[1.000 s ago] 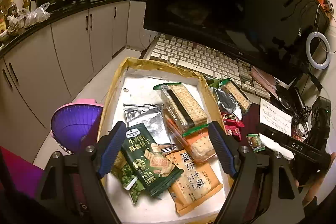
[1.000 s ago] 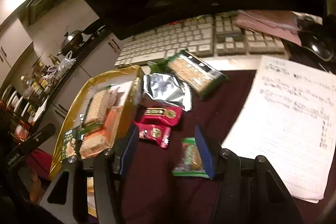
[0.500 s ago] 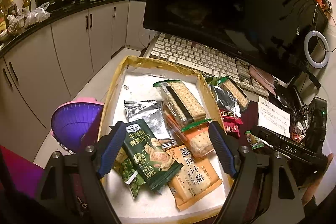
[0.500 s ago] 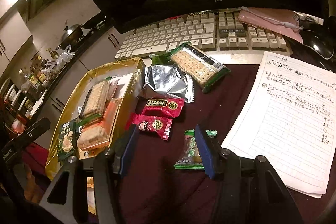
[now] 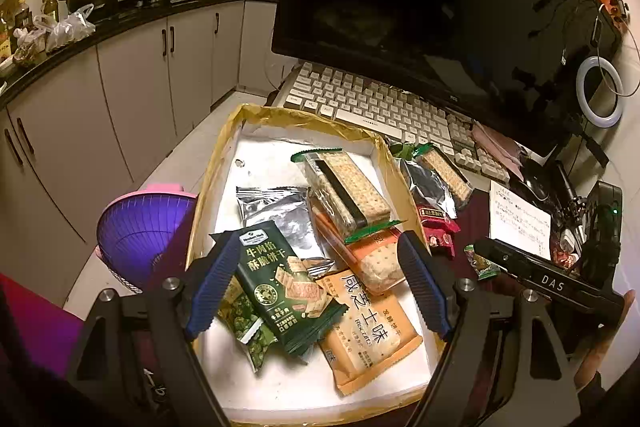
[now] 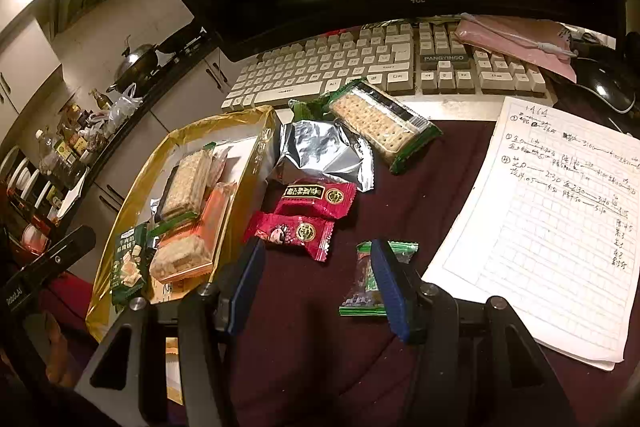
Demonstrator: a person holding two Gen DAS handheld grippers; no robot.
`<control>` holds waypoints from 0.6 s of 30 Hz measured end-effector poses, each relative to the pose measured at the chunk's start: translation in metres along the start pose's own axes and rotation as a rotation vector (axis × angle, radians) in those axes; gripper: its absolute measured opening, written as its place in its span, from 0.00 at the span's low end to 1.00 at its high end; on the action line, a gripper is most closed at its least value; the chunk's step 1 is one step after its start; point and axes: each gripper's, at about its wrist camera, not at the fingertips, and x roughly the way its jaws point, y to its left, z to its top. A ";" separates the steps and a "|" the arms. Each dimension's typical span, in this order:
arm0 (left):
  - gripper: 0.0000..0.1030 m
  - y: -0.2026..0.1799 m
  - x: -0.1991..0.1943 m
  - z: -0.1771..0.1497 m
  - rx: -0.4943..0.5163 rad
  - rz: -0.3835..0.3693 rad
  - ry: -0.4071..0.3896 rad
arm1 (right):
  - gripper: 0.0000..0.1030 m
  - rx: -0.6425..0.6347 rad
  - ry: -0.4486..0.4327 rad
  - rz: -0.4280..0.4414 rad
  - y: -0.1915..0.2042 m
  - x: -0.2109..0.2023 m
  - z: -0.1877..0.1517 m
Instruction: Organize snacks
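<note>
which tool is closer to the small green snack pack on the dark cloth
Right. The right tool hovers open right at the green pack, whose edge sits behind its right finger. The left tool hangs open over the box, off to the pack's left.

Yellow-rimmed tray [image 5: 224, 163] heaped with biscuit packets [image 5: 280, 283]; red candies [image 6: 304, 215], green sweet [image 6: 366, 283] outside

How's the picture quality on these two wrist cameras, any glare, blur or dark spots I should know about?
Left wrist: sharp, warm yellow light, strong fisheye bending at the edges, corners black; monitor nearly featureless dark; foil pack glints. Right wrist: sharp too, the keyboard bowed by the lens; foil pack throws bright glare; dark cloth swallows detail near the gripper.
</note>
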 end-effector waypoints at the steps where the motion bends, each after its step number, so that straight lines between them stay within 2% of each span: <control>1: 0.79 0.000 0.000 0.000 0.000 0.000 0.001 | 0.53 0.000 0.000 0.000 0.000 0.000 0.000; 18: 0.79 -0.001 0.001 0.000 0.004 0.001 0.003 | 0.53 0.009 0.000 0.001 -0.003 0.001 0.000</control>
